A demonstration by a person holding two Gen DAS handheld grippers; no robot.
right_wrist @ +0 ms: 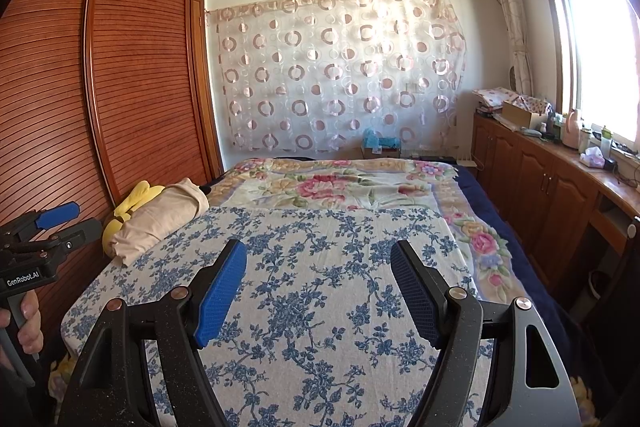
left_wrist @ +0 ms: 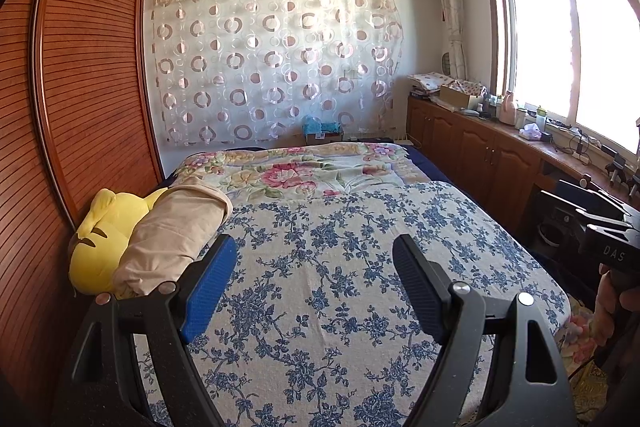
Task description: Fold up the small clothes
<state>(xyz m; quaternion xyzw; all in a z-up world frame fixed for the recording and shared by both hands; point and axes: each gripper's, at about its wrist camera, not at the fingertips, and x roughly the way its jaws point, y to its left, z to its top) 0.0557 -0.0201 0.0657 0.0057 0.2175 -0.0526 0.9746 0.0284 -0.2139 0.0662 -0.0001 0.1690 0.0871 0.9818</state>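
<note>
"DAS" in pale letters on the right gripper (left_wrist: 612, 223) body, "GenRobot.AI" on the left gripper (right_wrist: 56, 223) body

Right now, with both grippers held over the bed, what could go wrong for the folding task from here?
1. No small garment shows on the blue floral sheet; the only loose cloth is the beige bundle at the left edge, so the wrong item may get grabbed.
2. That bundle leans on the yellow plush toy; pulling it could drag the toy along.
3. The left gripper and right gripper are both open and empty, side by side, so they might collide when reaching left.
</note>
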